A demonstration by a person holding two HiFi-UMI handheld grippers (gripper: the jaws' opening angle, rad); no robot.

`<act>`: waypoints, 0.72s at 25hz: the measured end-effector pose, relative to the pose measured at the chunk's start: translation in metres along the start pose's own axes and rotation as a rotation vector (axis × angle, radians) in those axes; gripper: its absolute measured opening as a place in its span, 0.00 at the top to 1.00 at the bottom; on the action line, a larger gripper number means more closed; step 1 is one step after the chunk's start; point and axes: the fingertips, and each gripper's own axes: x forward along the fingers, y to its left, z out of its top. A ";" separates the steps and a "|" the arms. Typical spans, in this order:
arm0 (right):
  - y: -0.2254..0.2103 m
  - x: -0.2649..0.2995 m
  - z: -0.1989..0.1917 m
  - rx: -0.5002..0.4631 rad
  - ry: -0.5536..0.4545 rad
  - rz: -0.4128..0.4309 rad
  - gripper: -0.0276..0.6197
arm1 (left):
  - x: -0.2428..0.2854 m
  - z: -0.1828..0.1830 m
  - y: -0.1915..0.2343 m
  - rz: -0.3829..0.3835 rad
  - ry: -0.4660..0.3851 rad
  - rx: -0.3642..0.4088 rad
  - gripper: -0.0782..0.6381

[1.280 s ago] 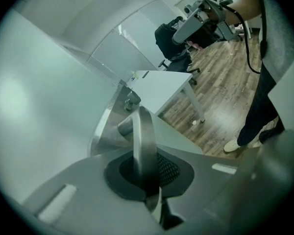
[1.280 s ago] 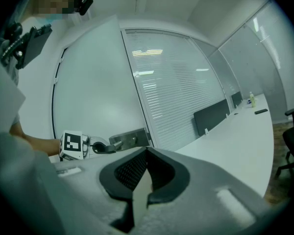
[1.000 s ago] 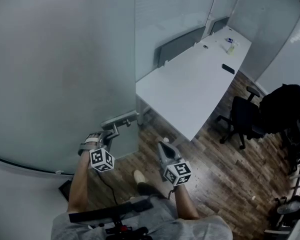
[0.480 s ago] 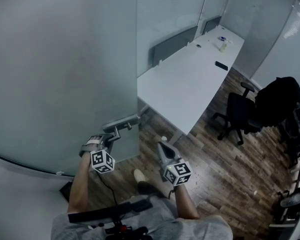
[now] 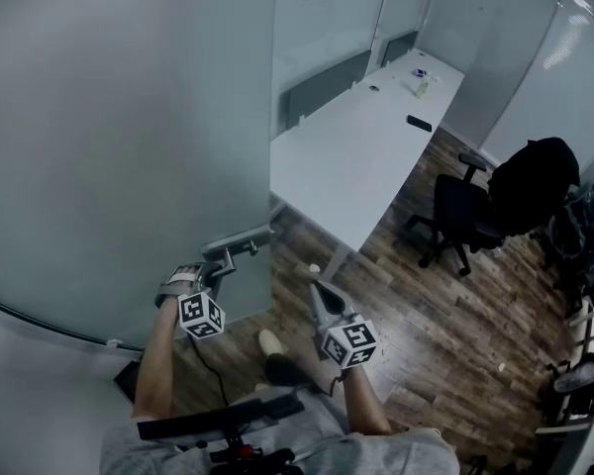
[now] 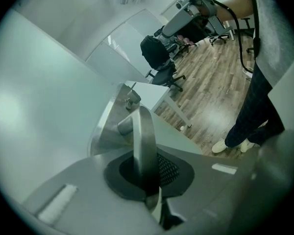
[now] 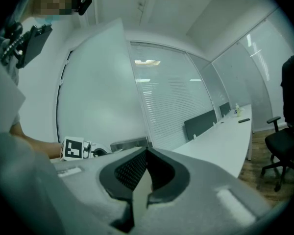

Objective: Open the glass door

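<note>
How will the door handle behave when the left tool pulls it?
The handle looks solid metal, so probably rigid. Its smooth face might slip in the left tool clamped on it. The door, a tall glass pane, likely swings heavily.

A wood floor is carrying a long white desk. Toward the desk's far end a flat black slab is lying near the desk's edge. A small bottle is standing at the desk's far end, and a small dark thing is sitting on the desk's opposite side. A black chair is standing on the floor just beside the desk. A small white thing is lying on the floor at the desk's near end.
</note>
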 end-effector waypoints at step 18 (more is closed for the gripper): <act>0.016 -0.075 -0.008 -0.009 -0.020 -0.062 0.95 | -0.039 0.021 -0.050 -0.040 -0.035 0.043 0.89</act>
